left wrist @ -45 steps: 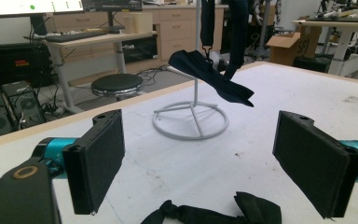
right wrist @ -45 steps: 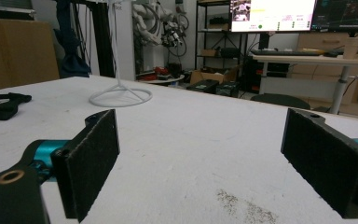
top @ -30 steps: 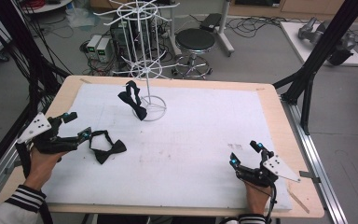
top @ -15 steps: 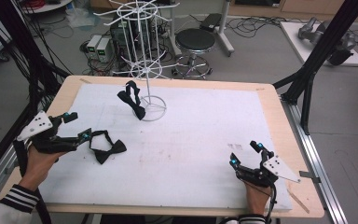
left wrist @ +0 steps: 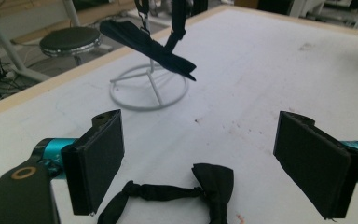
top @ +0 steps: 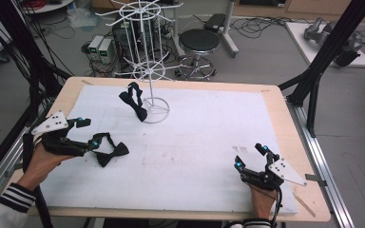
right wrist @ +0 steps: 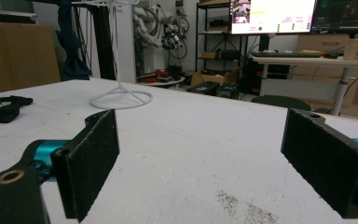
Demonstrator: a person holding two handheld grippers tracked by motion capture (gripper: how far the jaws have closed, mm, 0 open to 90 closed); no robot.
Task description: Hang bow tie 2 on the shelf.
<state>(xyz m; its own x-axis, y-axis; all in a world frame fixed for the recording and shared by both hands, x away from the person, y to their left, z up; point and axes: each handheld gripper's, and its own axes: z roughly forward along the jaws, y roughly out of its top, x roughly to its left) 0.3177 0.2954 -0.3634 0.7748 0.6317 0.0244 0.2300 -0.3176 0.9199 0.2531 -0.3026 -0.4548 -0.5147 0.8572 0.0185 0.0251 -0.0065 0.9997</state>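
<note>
A black bow tie (top: pixel 109 151) lies flat on the white mat at the left. In the left gripper view it (left wrist: pixel 186 191) sits low between the jaws, just ahead of them. My left gripper (top: pixel 88 133) is open, its tips beside the tie's strap. A second black bow tie (top: pixel 133 100) hangs from the white wire rack (top: pixel 148 71), whose ring base (left wrist: pixel 149 88) stands at the back of the mat. My right gripper (top: pixel 250 156) rests open near the front right with nothing between its pads (right wrist: pixel 91 158). It faces the rack base (right wrist: pixel 121 99) far off.
The white mat (top: pixel 209 128) covers a wooden table (top: pixel 285 118). Black frame posts (top: pixel 328 52) rise at both sides. A stool (top: pixel 198 42), boxes and cables are on the floor behind the table. A faint dark smudge (top: pixel 240 148) marks the mat near the right gripper.
My left gripper has edged slightly right, closer to the lying bow tie. The right gripper and both ties have stayed put.
</note>
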